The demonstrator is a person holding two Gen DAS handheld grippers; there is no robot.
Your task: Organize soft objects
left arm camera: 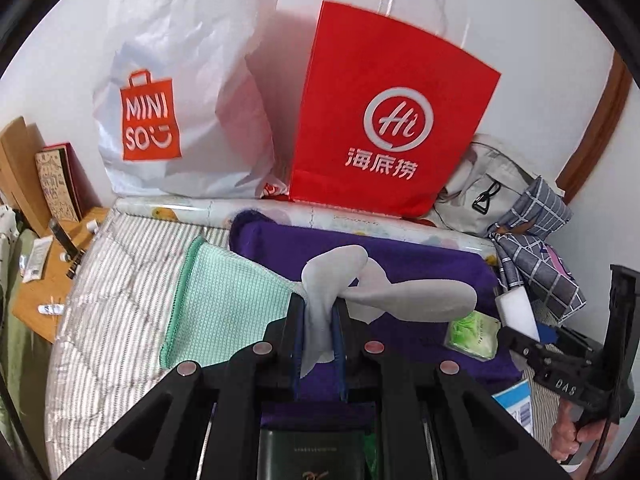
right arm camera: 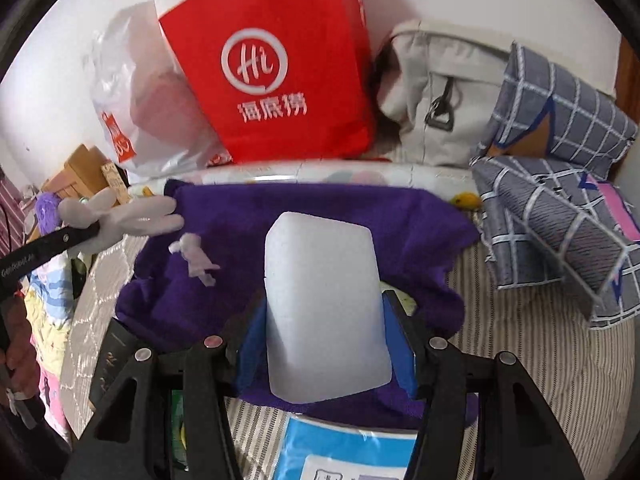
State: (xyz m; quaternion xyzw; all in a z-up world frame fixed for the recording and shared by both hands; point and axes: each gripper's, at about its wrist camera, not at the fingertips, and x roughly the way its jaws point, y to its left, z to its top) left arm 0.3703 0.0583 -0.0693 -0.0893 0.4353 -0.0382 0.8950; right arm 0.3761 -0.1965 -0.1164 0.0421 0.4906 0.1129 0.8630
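My left gripper [left arm camera: 318,320] is shut on a grey sock [left arm camera: 360,284], which hangs bent over a purple towel [left arm camera: 420,264] spread on the bed. A mint green cloth [left arm camera: 232,296] lies left of the towel. My right gripper [right arm camera: 326,344] is shut on a white sponge block [right arm camera: 324,312], its blue pads pressing both sides, above the same purple towel [right arm camera: 320,208]. In the right wrist view the left gripper [right arm camera: 92,232] shows at the left edge with the grey sock [right arm camera: 136,216]. A small white scrap [right arm camera: 196,258] lies on the towel.
A red paper bag [left arm camera: 392,120], a white Miniso bag [left arm camera: 180,100] and a grey canvas bag [right arm camera: 436,92] stand against the wall. Checked grey-blue bedding [right arm camera: 560,200] is piled at the right. A green packet [left arm camera: 474,336] lies on the towel; a wooden side table [left arm camera: 44,280] stands left.
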